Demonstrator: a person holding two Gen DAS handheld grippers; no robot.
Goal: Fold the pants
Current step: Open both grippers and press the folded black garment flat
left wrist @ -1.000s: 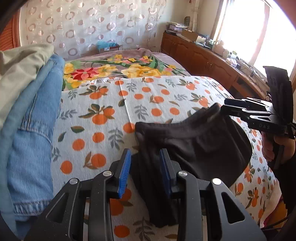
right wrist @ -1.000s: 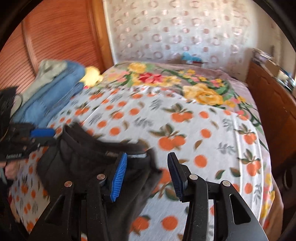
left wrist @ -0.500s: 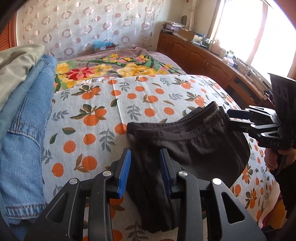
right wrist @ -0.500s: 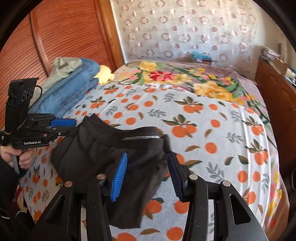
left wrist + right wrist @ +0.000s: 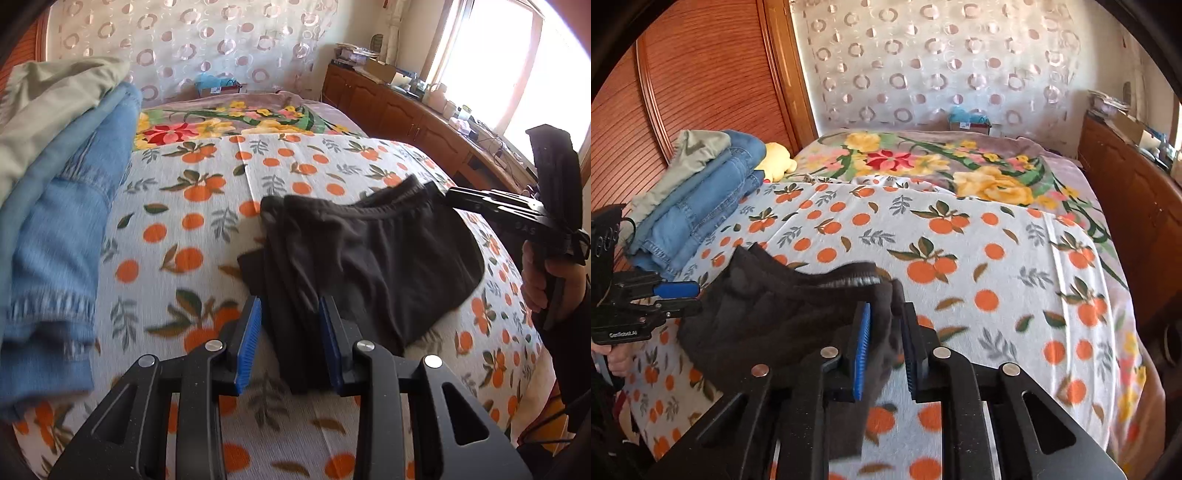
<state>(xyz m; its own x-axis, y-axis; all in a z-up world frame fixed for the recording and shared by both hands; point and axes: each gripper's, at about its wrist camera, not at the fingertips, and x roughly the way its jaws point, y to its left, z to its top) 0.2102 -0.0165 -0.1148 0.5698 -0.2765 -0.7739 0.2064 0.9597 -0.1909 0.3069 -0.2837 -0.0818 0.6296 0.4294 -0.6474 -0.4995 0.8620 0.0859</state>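
right gripper [image 5: 884, 347]: closing on pants [image 5: 768, 314] | waistband apparently lifted

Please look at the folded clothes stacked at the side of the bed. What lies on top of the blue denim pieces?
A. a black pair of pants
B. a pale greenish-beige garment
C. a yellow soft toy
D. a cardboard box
B: in the right wrist view a pale greenish-beige garment lies on top of the blue denim pieces; the yellow soft toy sits beside the stack, not on it.
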